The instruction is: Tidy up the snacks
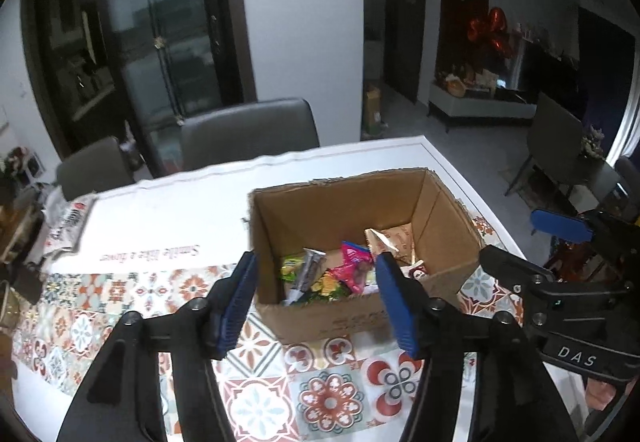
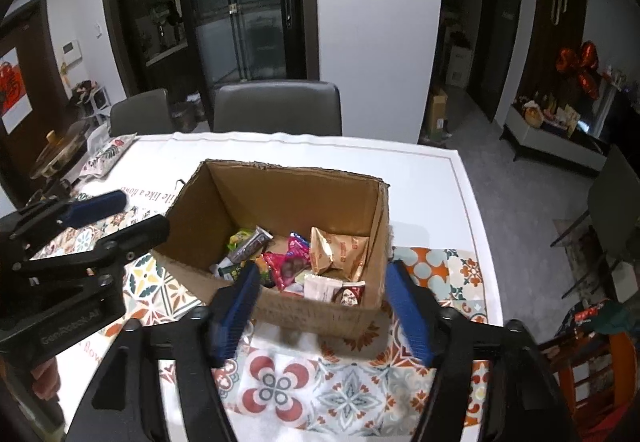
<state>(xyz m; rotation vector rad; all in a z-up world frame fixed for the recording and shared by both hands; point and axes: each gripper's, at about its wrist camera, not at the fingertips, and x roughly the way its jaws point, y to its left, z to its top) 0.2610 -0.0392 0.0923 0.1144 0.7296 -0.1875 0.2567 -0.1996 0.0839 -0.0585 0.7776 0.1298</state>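
An open cardboard box (image 1: 352, 312) stands on the patterned tablecloth and holds several snack packets: a pink one (image 1: 354, 262), a gold one (image 1: 382, 242), green ones (image 1: 292, 268). The box also shows in the right wrist view (image 2: 312, 316) with the pink packet (image 2: 290, 262) and gold packet (image 2: 340, 252). My left gripper (image 1: 316, 294) is open and empty, just in front of the box's near wall. My right gripper (image 2: 324, 306) is open and empty, at the near wall too. Each gripper shows in the other's view, the right (image 1: 560, 242) and the left (image 2: 108, 218).
A white table (image 2: 420, 170) with a tiled-pattern cloth (image 2: 344, 390). A snack bag (image 2: 106, 156) lies at the far left of the table. Grey chairs (image 2: 276, 108) stand behind it. Another chair (image 2: 612, 202) and a red stool (image 2: 600, 362) stand to the right.
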